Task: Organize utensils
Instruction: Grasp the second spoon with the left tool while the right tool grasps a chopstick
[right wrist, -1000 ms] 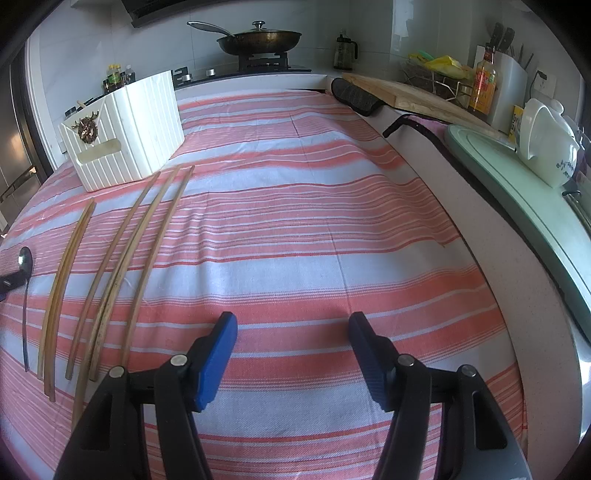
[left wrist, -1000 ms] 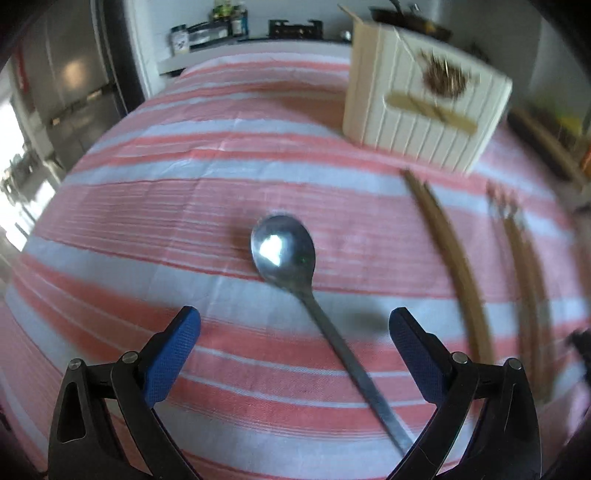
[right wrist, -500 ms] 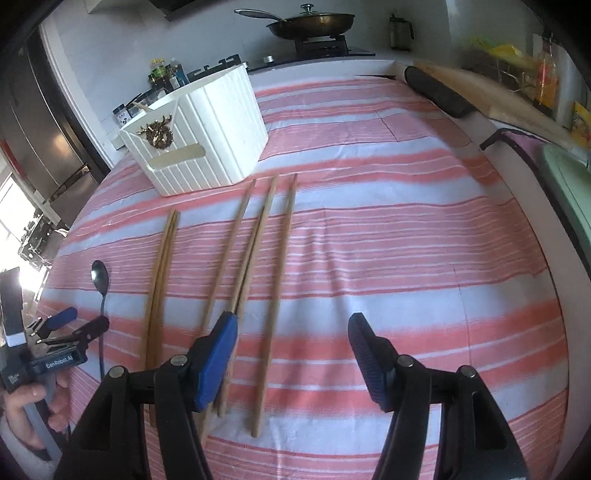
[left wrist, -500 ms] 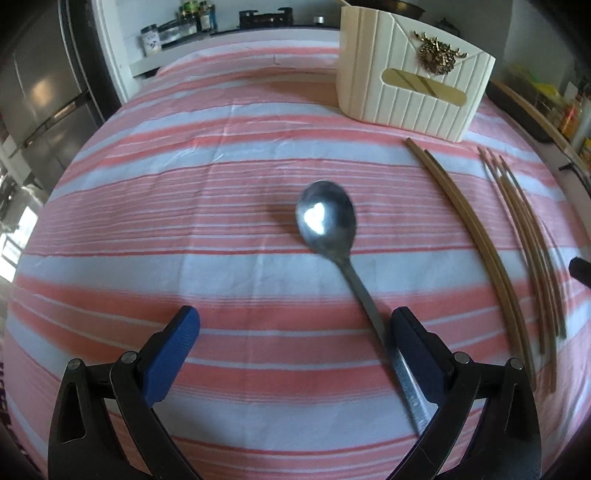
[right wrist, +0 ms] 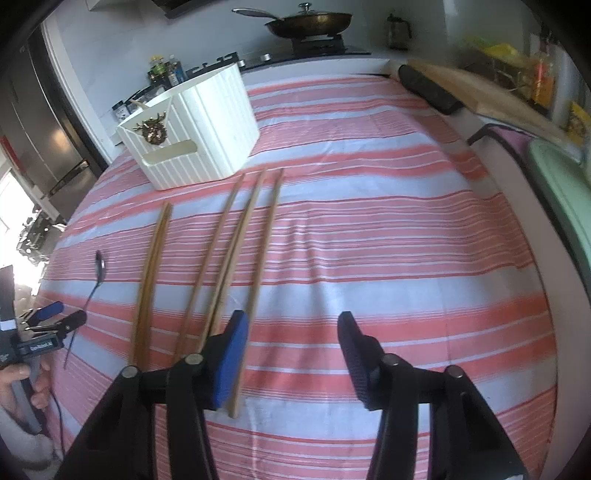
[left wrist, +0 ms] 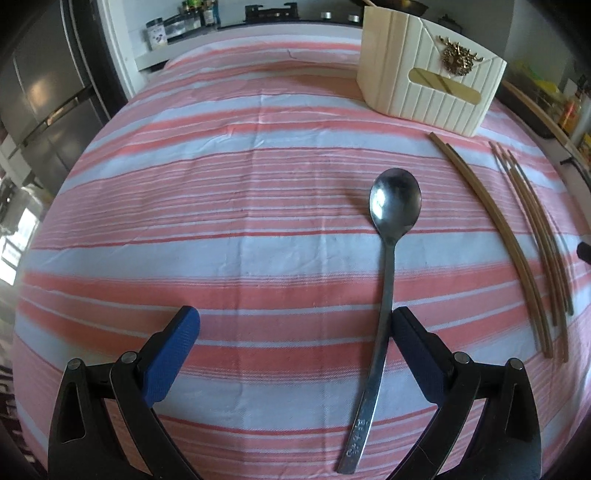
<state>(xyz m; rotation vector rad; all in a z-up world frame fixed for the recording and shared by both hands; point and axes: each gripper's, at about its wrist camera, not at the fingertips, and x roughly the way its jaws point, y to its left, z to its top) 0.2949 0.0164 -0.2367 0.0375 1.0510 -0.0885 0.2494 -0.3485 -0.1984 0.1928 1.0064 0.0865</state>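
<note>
A steel spoon (left wrist: 394,201) lies on the striped cloth, bowl away from me. Its handle runs just inside the right finger of my left gripper (left wrist: 295,350), which is open and above the cloth. The spoon (right wrist: 99,264) and the left gripper (right wrist: 55,314) also show at the right wrist view's left edge. Several wooden chopsticks (right wrist: 236,236) lie side by side, a close pair (right wrist: 151,266) left of them. My right gripper (right wrist: 291,354) hovers over their near ends, its jaws closing with only cloth between them. The rightmost chopstick passes under its left finger. A white ribbed basket (right wrist: 199,129) stands behind.
The basket (left wrist: 428,85) and chopsticks (left wrist: 498,236) lie right of the spoon in the left wrist view. A wooden board (right wrist: 491,92) and a dark roll (right wrist: 428,86) edge the table's far right. A stove with a pan (right wrist: 306,22) is behind. A hand (right wrist: 22,380) holds the left gripper.
The left gripper slid left, so the spoon handle now lies by its right finger. The right gripper swung over the chopsticks' near ends and its jaws have narrowed.
</note>
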